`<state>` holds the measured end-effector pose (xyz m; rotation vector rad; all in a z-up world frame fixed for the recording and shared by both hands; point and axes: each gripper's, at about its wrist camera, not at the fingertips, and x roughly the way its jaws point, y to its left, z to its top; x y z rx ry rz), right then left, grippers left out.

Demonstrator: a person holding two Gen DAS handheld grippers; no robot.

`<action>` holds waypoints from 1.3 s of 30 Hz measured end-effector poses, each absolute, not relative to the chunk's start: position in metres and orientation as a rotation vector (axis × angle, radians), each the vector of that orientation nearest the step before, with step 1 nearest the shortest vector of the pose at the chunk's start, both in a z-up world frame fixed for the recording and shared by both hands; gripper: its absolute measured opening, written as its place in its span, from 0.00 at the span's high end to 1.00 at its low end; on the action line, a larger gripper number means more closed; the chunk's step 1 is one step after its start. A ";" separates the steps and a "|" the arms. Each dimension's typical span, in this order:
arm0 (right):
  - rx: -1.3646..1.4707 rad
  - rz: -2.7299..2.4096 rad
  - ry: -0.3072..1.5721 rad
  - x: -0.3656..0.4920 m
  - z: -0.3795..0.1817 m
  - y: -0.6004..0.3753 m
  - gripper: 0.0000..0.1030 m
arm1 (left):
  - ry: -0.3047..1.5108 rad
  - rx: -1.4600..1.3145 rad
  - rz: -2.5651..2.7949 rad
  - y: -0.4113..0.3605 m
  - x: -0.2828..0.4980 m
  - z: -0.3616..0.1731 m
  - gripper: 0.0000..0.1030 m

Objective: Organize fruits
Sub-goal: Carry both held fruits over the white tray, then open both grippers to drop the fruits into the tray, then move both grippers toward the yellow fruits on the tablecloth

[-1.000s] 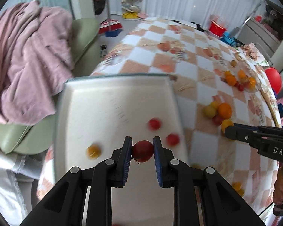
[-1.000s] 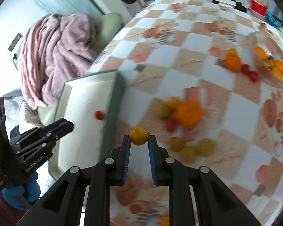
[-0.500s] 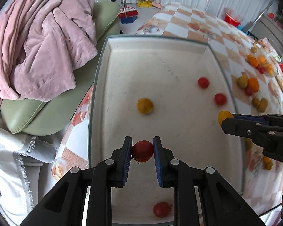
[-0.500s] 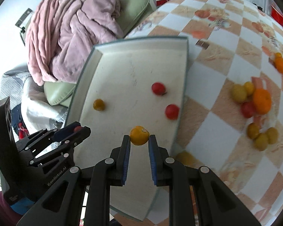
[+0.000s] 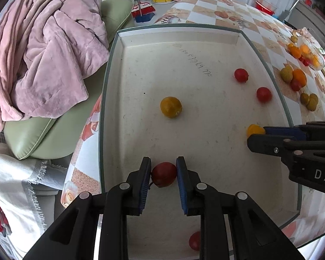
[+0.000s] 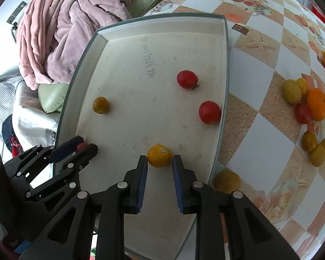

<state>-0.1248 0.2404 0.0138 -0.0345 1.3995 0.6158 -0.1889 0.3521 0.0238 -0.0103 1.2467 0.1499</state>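
The left hand-held gripper (image 5: pixel 163 174) points steeply down into the white tray (image 5: pixel 110 69), its jaws opening, with a red fruit (image 5: pixel 164 174) between the blue pads; the left pad looks to touch it and a thin gap shows at the right pad, so the grip is loosening. The right hand-held gripper (image 6: pixel 159 164) is likewise over the tray near its right rim, its jaws opening around a small orange fruit (image 6: pixel 159 155) that sits just at the fingertips, with visible gaps on both sides, so it is not pinched. In the left wrist view another red fruit (image 5: pixel 194 241) lies nearer, partly hidden under the gripper's arm. Farther in on the tray floor lie a yellow fruit (image 5: pixel 170 107) towards the middle and two red fruits (image 6: pixel 209 112) and (image 6: pixel 187 79) close to the right wall, all well apart. Just outside the tray's right rim, on the checked worktop (image 6: pixel 255 49), sits a yellow-orange fruit (image 6: pixel 226 182) beside the right gripper's arm. Farther right on the worktop is a loose cluster of yellow-green, red and orange fruits (image 6: pixel 316 104). Beyond the tray's left side, a pink blanket (image 5: pixel 39 58) is heaped on a green cushion (image 5: pixel 43 136).
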 end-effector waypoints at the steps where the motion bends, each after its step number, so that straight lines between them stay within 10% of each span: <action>1: -0.028 0.613 1.399 -0.124 0.015 0.240 0.62 | 1.245 -0.007 0.152 0.352 -0.189 0.024 0.59; 2: -0.012 0.612 1.394 -0.124 0.017 0.239 0.53 | 1.241 -0.008 0.151 0.353 -0.190 0.025 0.31; 3: 0.008 0.617 1.385 -0.124 0.020 0.238 0.48 | 1.210 -0.011 0.155 0.354 -0.192 0.029 0.27; 12: 0.082 0.558 1.306 -0.129 0.052 0.214 0.20 | 1.206 0.023 0.103 0.344 -0.189 0.039 0.27; 39: 0.149 0.073 1.342 -0.217 0.020 0.043 0.19 | 1.120 0.185 -0.317 0.201 -0.189 0.079 0.27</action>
